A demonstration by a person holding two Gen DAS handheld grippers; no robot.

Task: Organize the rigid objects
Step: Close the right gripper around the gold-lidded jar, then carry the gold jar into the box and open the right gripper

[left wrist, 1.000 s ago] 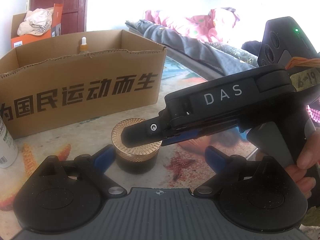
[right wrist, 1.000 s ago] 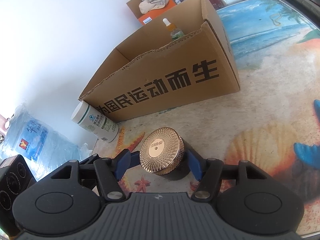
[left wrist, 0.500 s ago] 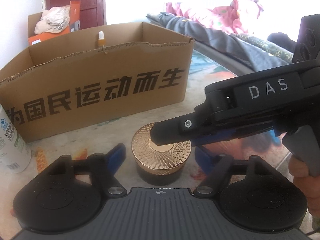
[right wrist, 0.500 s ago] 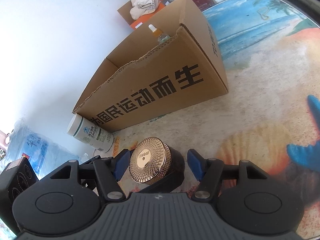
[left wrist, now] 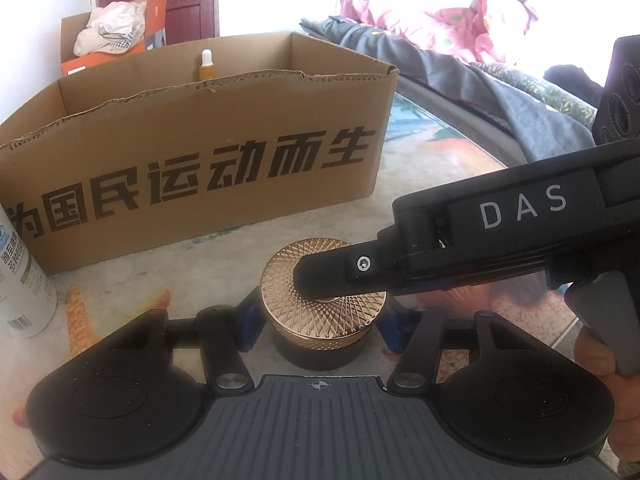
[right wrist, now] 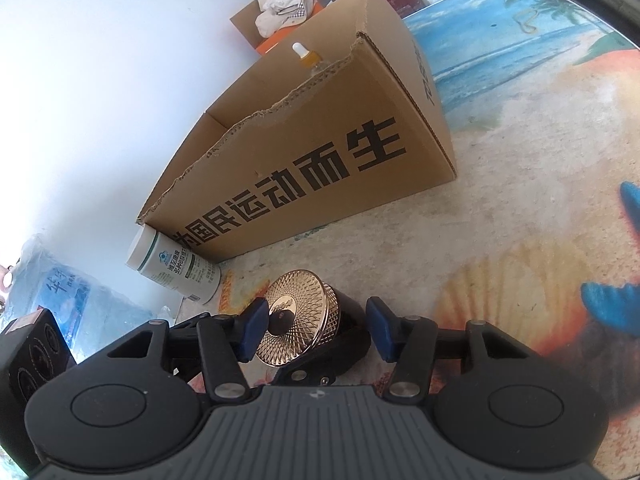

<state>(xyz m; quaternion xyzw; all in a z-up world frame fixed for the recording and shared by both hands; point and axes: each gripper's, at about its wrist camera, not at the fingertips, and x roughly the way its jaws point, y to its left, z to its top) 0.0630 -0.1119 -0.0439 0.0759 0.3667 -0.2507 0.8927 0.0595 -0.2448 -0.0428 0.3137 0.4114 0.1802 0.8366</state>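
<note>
Beach-print table (right wrist: pixel 520 208): jar (left wrist: pixel 324 312) sits just before the box (left wrist: pixel 192 160), between both spread, unclenched grippers, left (left wrist: pixel 320 322) and right (right wrist: pixel 316 328). Colliding fingers could tip it.

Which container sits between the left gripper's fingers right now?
The gold-lidded jar, between the left gripper fingers; the white bottle stands apart, the dropper bottle in the box.

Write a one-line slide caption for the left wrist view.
Left gripper brackets a gold-lidded jar while the right gripper reaches across its lid, before a lettered cardboard box.
</note>
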